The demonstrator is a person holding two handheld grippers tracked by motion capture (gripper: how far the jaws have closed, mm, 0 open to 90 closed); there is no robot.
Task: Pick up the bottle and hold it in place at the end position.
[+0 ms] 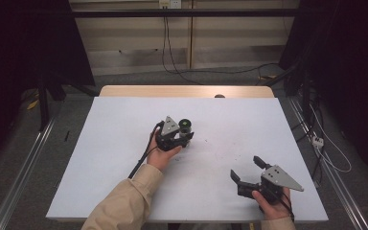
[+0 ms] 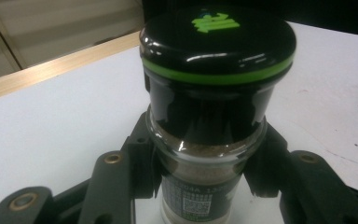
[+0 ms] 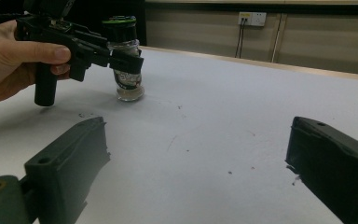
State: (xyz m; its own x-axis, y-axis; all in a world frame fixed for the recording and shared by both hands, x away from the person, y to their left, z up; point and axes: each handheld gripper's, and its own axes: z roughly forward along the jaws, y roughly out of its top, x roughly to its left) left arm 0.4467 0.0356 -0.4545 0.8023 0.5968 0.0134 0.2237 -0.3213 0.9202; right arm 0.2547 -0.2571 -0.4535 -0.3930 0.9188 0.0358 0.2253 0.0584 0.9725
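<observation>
As it stands upright, black-lidded spice jar (image 2: 209, 116), green-ringed

I saw a clear glass jar (image 2: 200, 172) with a glossy black plastic cap (image 2: 216, 42). My left gripper (image 1: 182, 136) looked matt black plastic with brass-coloured rivets. The table (image 1: 124, 143) had a matt white, faintly scuffed top and a wooden edge.

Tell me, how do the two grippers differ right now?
The left gripper is shut on the spice jar; the right gripper holds nothing, its jaws wide open. The left sits mid-table, the right near the table's front right edge. Both are black, hand-held, with grey plates on top.
</observation>
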